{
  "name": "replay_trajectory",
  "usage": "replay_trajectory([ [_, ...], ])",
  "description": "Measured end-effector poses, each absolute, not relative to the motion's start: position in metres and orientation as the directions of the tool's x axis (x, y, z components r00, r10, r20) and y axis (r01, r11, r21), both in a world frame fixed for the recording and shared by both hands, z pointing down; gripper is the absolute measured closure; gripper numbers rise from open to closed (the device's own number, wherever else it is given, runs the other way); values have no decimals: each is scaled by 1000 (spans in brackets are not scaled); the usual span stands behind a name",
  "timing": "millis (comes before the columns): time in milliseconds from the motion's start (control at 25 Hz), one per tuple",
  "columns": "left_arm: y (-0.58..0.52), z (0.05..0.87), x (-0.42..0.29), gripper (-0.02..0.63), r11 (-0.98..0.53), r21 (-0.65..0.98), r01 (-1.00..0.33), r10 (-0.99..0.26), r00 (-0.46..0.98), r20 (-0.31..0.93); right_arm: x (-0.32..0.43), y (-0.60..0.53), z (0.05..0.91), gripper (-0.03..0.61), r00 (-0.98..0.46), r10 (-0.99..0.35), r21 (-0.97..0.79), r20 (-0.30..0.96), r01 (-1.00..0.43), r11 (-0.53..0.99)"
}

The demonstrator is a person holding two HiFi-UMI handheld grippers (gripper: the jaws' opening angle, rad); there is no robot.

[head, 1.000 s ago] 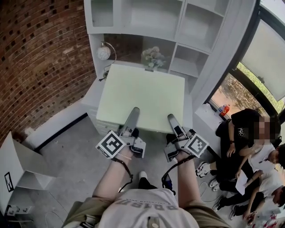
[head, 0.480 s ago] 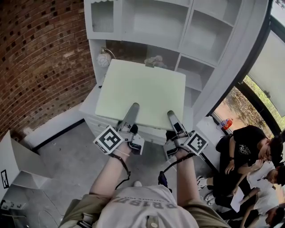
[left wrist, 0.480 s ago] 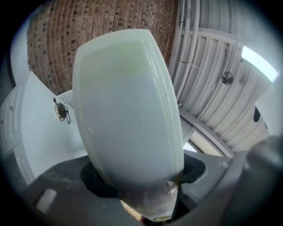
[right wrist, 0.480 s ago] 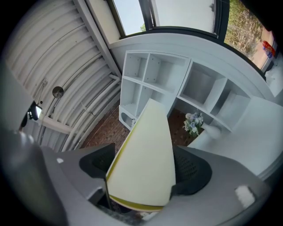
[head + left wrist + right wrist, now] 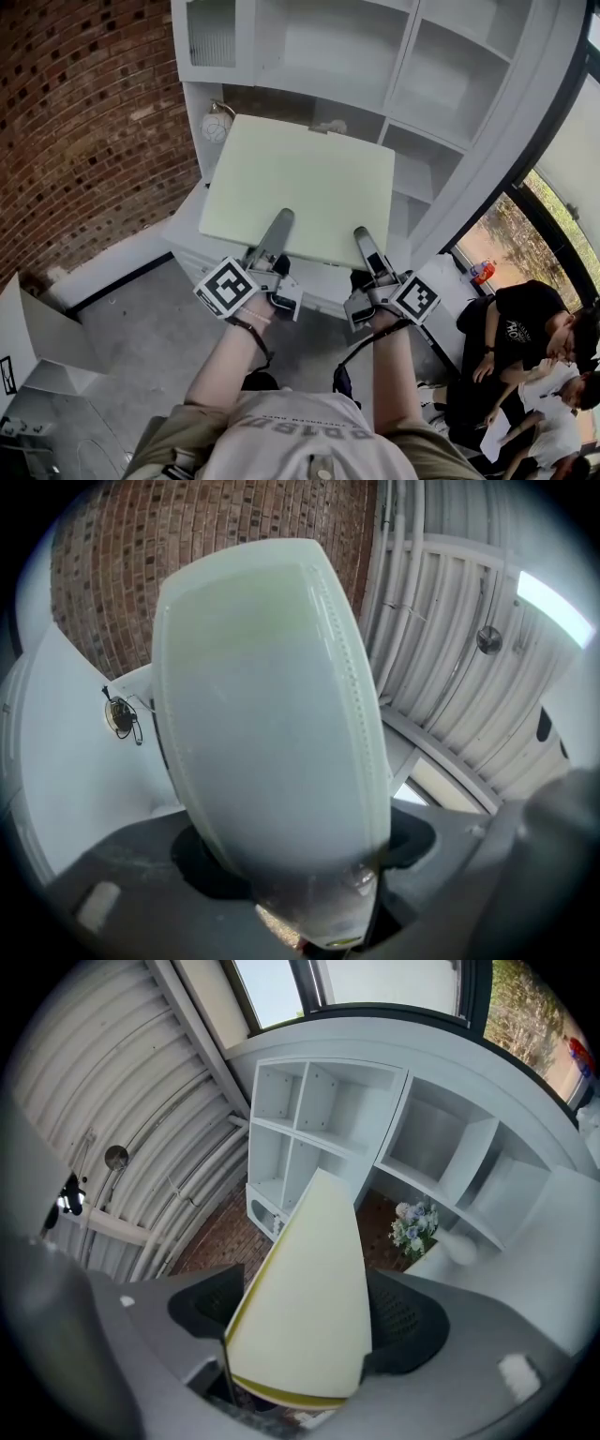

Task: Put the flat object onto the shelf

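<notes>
The board (image 5: 300,192), a pale green flat panel, is off the ground and held roughly level at the centre of the head view, in front of the white shelf (image 5: 347,42) that fills the top of the frame. The left hand-held gripper (image 5: 279,223) and right hand-held gripper (image 5: 362,236) are each clamped on the board's near edge, and each gripper view shows the panel pinched between its jaws. Judging by this, pickup and most of the approach are done. What is left is to bring the far edge to a compartment, slide or lay the board in, and let go. Nothing of the board rests on the shelf yet, as far as can be seen. The board hides the lower open compartments and nearly all of the flowers (image 5: 412,1225), which only the right gripper view shows plainly. A round lamp (image 5: 217,125) peeks out at the board's upper left corner. The lower jaws sit under the panel, out of sight from above. Which compartment is meant, and whether the far edge touches the shelf, cannot be told, and the left gripper view is almost filled by blurred board
</notes>
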State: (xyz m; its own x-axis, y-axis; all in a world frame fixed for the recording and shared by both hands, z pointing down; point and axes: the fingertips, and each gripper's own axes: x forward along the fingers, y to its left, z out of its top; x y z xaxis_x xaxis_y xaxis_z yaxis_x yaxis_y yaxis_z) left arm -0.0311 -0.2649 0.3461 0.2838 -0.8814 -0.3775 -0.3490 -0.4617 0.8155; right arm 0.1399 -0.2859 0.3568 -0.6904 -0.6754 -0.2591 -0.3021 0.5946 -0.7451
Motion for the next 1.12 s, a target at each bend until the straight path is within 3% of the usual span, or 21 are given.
replay_trajectory([
  [1120, -422, 319, -78, 258, -549, 780, -299, -813, 407, -416, 89, -424, 336, 183, -617, -728, -716, -297, -361, 598],
])
